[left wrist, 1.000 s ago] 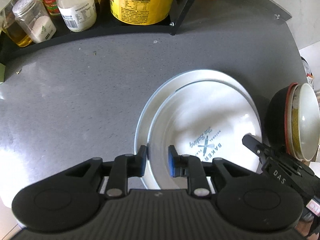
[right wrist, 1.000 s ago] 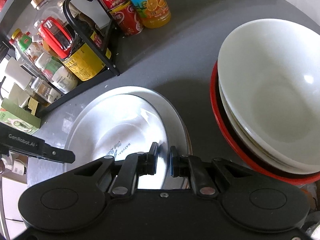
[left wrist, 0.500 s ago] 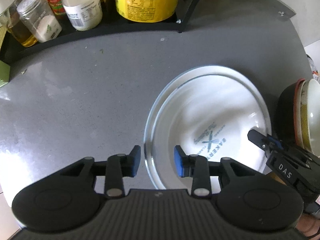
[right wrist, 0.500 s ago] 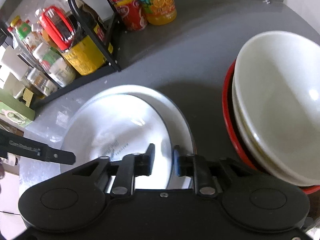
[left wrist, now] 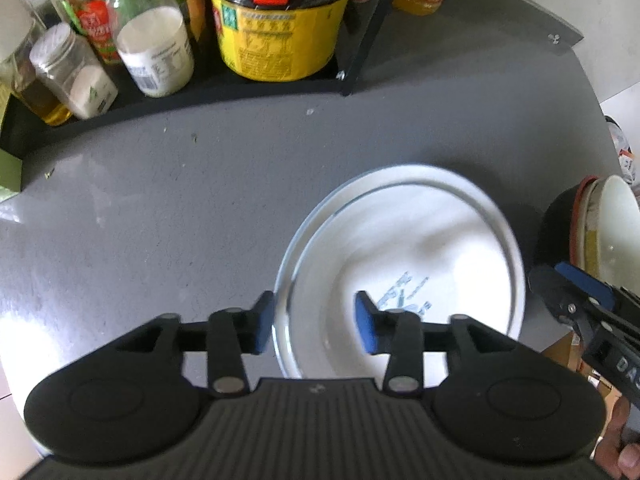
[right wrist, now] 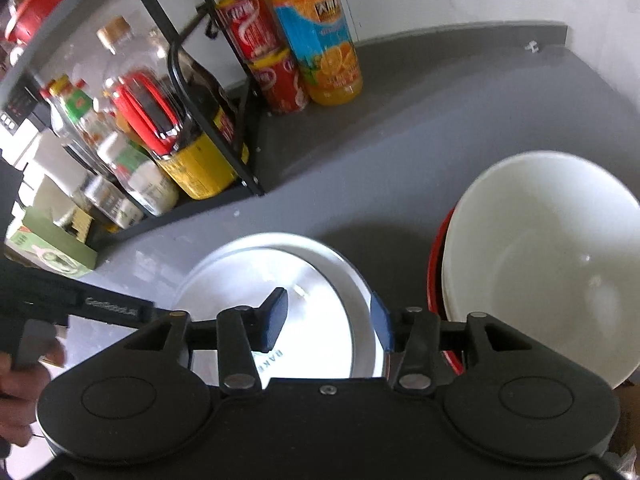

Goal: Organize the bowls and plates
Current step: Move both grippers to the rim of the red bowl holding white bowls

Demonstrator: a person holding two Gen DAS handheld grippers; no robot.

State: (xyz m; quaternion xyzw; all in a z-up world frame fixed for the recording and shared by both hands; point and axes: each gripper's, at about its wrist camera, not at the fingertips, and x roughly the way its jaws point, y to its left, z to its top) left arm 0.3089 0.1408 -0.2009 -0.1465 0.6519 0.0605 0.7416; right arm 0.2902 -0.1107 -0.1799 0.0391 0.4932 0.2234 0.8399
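Left tool [right wrist: 120, 307] body — white lettering, "GenRobot.AI", blurred. Right tool [left wrist: 576, 304] — "DA", cut off. Plate [right wrist: 276, 356] print — "BAK", partly hidden. Bottle labels unreadable.

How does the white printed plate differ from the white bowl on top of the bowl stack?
The white printed plate is shallow and carries lettering; the white bowl is deep and plain. The plate sits on another plate; the bowl nests in a stack with a red-rimmed bowl. Both are white and look empty.

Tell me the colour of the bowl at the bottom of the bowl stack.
Red inside, black outside. The bottom bowl shows best in the right wrist view, under the white bowls.
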